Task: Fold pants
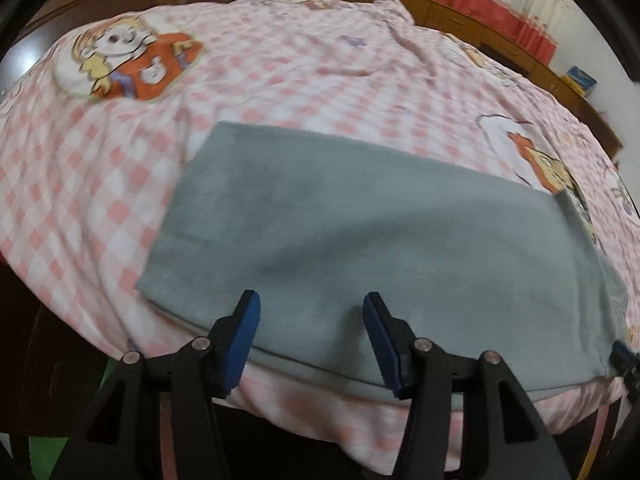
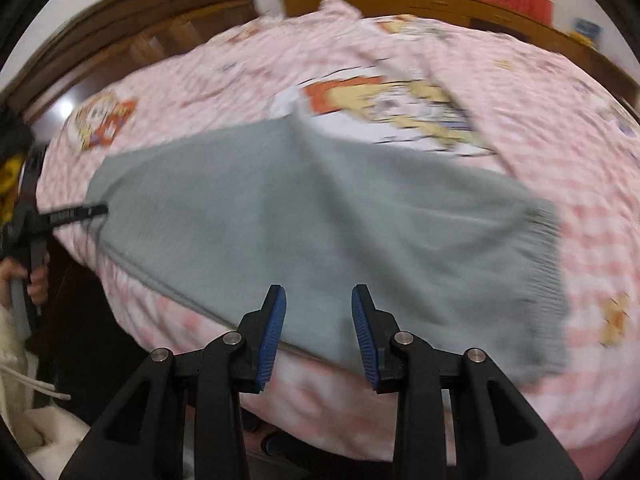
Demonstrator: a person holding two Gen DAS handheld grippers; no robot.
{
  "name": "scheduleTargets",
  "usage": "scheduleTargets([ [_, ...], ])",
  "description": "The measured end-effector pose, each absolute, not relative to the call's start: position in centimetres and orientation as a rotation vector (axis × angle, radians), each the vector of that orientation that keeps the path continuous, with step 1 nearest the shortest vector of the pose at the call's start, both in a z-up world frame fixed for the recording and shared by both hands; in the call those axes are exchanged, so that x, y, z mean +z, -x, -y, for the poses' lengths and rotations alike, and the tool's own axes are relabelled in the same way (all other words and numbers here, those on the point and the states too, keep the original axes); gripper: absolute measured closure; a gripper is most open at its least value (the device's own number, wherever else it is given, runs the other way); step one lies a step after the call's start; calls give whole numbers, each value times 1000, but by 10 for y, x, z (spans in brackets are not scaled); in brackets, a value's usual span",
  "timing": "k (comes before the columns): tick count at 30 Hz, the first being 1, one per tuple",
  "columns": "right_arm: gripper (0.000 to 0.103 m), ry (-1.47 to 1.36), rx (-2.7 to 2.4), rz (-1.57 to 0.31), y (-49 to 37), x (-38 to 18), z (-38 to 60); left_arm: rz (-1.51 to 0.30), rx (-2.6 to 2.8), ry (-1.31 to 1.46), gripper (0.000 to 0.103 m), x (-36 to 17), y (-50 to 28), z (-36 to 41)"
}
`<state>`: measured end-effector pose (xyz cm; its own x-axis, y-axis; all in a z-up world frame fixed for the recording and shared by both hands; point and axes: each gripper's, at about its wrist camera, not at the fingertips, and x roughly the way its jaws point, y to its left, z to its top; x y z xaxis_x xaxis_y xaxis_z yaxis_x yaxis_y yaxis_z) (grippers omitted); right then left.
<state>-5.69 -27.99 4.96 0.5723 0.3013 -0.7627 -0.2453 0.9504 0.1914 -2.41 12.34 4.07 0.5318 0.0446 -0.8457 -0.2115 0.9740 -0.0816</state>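
Note:
Grey pants (image 1: 360, 248) lie folded lengthwise into a long flat strip near the bed's front edge. My left gripper (image 1: 311, 304) hovers open over their near edge, holding nothing. In the right wrist view the same pants (image 2: 312, 220) stretch from left to right, with the ribbed waistband (image 2: 548, 264) at the right end. The right gripper (image 2: 319, 296) is open above the near edge, empty. The other gripper's finger (image 2: 76, 213) touches the pants' far left end, held by a hand (image 2: 34, 280). The right gripper's tip (image 1: 624, 354) shows at the pants' right end.
A pink-checked bedsheet (image 1: 120, 184) with cartoon prints covers the bed. A dark wooden headboard (image 2: 132, 20) stands at the back left, a low wooden cabinet (image 1: 460, 12) under red curtains at the back right. A cream garment (image 2: 24, 392) hangs at lower left.

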Motion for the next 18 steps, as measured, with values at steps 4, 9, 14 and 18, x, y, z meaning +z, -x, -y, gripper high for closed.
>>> scheduleTargets([
  [4, 68, -209, 216, -908, 67, 56, 345, -1008, 62, 157, 46, 46, 18, -84],
  [9, 68, -367, 123, -938, 72, 56, 399, -1025, -55, 60, 44, 50, 0, -14],
  [14, 68, -400, 140, -986, 66, 47, 408, -1036, -240, -1, 44, 54, -6, 65],
  [18, 68, -432, 109, -1024, 64, 32, 412, -1046, -401, -63, 44, 55, -1, 127],
])
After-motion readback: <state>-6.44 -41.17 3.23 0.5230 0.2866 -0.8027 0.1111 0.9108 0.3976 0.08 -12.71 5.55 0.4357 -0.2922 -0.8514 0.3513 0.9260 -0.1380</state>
